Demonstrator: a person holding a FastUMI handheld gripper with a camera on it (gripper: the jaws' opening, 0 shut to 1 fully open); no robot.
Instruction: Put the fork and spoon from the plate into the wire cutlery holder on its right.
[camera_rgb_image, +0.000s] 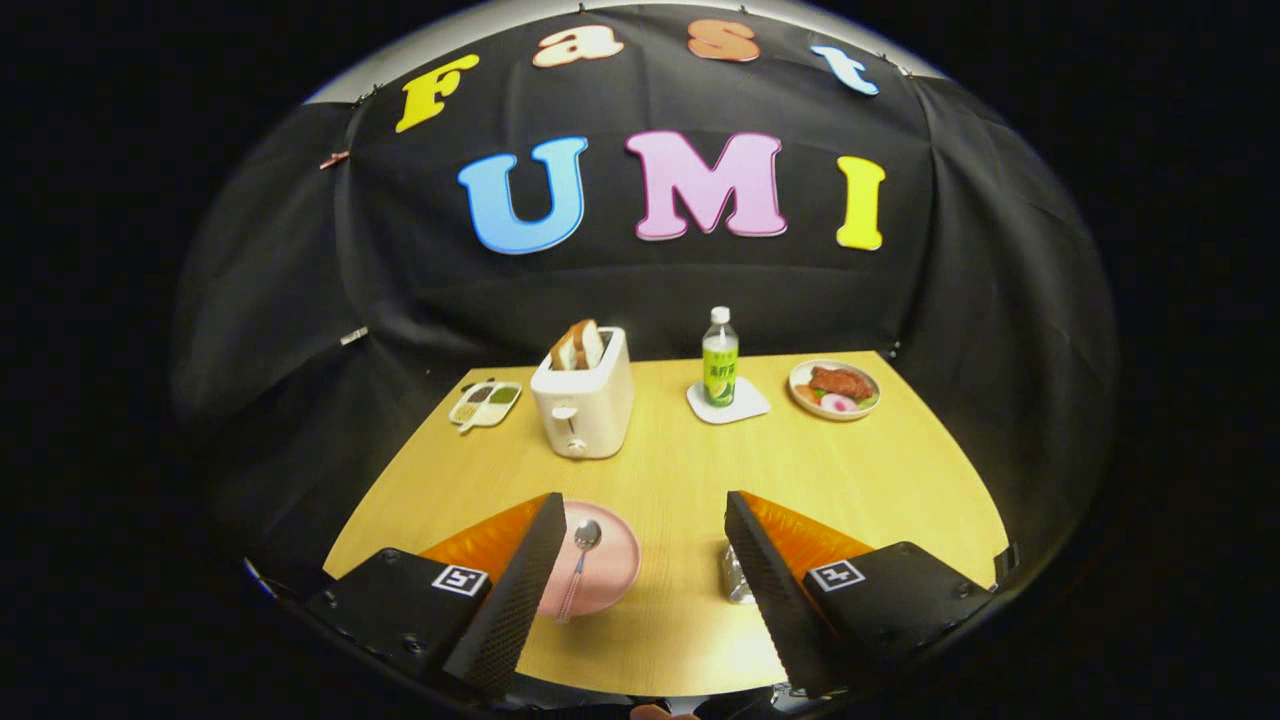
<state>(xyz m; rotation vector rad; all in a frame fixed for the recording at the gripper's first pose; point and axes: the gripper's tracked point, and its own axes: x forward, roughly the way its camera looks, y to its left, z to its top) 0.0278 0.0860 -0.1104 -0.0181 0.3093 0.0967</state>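
Tongs (640, 545) spread wide and empty above the worktop (850, 470).

The spoon (578, 568) lies on the pink plate (610, 570), just inside the left finger, handle pointing back toward the tongs; the wire holder (738, 578) peeks beside the right finger.

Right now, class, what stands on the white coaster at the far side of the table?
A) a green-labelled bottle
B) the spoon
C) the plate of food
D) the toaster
A: the bottle stands upright on the coaster, between the toaster and the plate of food, well beyond the open gripper.
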